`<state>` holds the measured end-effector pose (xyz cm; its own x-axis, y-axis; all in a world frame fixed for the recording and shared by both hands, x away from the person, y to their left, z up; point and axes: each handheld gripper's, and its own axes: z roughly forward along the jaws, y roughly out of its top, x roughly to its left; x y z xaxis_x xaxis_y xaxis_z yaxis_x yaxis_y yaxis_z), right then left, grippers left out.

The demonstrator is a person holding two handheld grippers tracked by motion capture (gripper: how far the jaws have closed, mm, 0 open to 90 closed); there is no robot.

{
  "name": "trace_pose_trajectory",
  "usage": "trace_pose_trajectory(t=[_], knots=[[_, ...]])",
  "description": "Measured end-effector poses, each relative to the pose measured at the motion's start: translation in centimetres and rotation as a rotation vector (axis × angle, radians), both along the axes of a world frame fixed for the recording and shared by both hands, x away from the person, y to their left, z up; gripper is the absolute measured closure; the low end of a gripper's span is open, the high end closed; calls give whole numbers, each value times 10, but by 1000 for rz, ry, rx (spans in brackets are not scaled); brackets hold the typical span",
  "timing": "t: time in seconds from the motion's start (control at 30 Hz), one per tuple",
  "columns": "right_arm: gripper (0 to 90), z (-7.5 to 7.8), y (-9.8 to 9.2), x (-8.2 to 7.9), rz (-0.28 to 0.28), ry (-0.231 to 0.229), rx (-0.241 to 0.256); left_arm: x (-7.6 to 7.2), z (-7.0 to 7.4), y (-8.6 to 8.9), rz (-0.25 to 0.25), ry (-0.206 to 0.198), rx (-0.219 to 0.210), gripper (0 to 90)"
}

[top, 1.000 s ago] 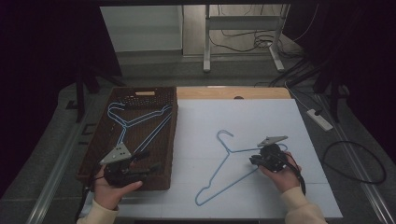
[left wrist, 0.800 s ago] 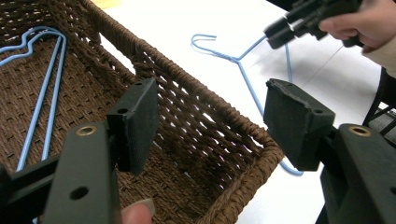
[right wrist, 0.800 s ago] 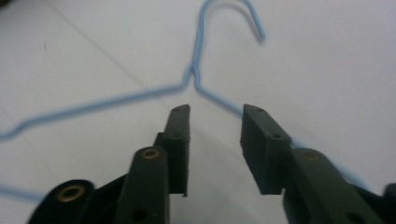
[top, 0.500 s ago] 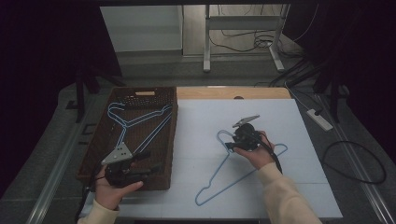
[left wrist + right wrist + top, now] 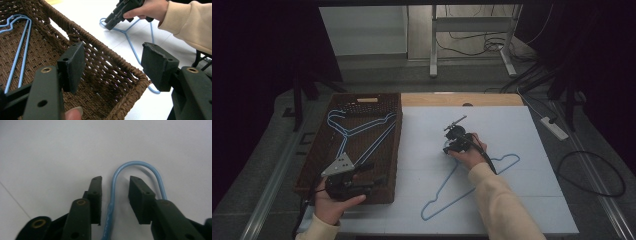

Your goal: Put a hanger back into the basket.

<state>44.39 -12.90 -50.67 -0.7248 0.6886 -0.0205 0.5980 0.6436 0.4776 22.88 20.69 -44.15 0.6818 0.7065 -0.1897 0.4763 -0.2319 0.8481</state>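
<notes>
Your right tongs stand apart astride the hook of the blue hanger lying flat at the desk's centre, while your left tongs, also apart, hover over the basket's six-o'clock corner.

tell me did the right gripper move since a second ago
Yes. In the high view the right gripper went left along the blue hanger on the table, from its shoulder to its hook, nearer the basket.

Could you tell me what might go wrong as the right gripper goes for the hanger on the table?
The right gripper stands open astride the thin neck of the blue hanger, which lies flat; shut, it might slip off the wire. Lifted by the hook end, the long hanger could swing and catch the basket rim.
</notes>
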Motion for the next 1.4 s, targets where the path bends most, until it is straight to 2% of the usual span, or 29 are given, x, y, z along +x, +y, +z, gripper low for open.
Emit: trace_pose_trajectory(t=[0.07,0.13,0.2,0.33,0.4,0.5,0.53,0.6,0.67,0.7,0.9,1.0,1.13,1.2,1.27,1.3,1.4], knots=[[716,0,3,1,4,0,-12,0,0,0,0,0,0,359],[832,1,6,1,2,11,-22,0,0,-1,0,-1,0,360],[868,1,8,0,-16,16,-28,-1,1,-1,-2,-2,2,360],[875,3,8,-5,-22,8,-25,-2,2,-1,-6,-3,5,360],[875,6,5,-8,-22,1,0,-2,2,-2,-7,-4,4,361],[876,16,-3,-17,-19,-35,52,-2,3,-4,-11,-4,6,362],[876,16,-3,-17,-19,-35,52,-2,3,-4,-11,-4,6,361],[876,26,-12,-27,-11,-73,113,-3,3,-6,-14,-3,6,361],[875,29,-14,-30,-6,-83,125,-3,4,-8,-21,-3,2,361],[875,33,-18,-35,-3,-98,149,-3,4,-11,-28,3,-4,362],[875,44,-25,-46,5,-130,180,-3,7,-24,-58,2,9,359],[875,46,-27,-48,8,-137,192,-3,7,-28,-68,12,-3,359],[874,49,-30,-52,12,-153,205,-1,8,-39,-88,18,7,358],[874,51,-30,-54,15,-156,211,0,9,-53,-105,17,30,356],[874,51,-31,-55,15,-158,212,0,9,-64,-133,27,25,355],[874,51,-31,-55,15,-158,212,0,9,-64,-133,27,25,353],[874,52,-33,-57,22,-172,218,1,8,-85,-176,33,60,350]])
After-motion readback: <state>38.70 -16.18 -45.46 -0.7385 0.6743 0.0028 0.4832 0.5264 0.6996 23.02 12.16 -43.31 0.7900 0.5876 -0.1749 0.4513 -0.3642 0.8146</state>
